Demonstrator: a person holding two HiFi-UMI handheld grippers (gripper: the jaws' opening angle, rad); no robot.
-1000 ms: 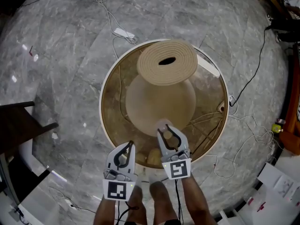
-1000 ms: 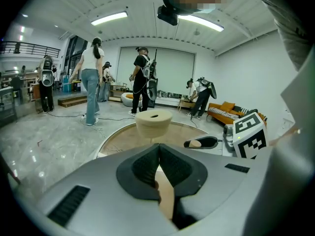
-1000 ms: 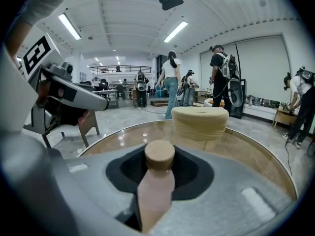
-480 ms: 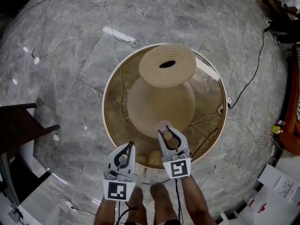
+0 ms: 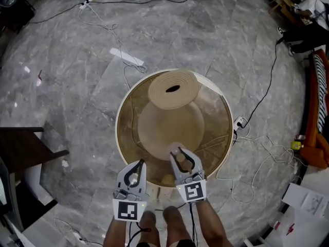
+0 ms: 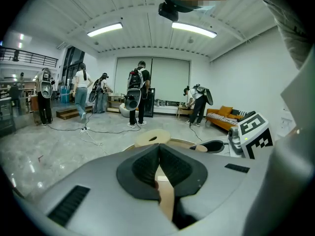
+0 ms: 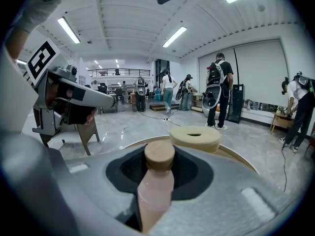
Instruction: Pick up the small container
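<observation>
The small container (image 7: 156, 181) is a pale pink bottle with a tan cap, and it stands upright between the dark pads of my right gripper (image 7: 160, 170), which is shut on it. In the head view the same container (image 5: 180, 157) shows in my right gripper (image 5: 180, 155) over the near edge of the round glass table (image 5: 119, 138). My left gripper (image 5: 140, 164) hangs just left of it, near the table rim. Its jaws (image 6: 158, 167) are shut with nothing between them.
A woven ring with a dark hole (image 5: 173, 89) tops a beige dome (image 5: 164, 125) on the table. Cables and a power strip (image 5: 126, 57) lie on the grey floor. Dark furniture (image 5: 20, 148) stands at the left. Several people stand across the hall.
In the head view the table and woven ring now sit lower and look smaller, with more floor beyond them. Both grippers hold their pose and the bottle stays in the right jaws.
</observation>
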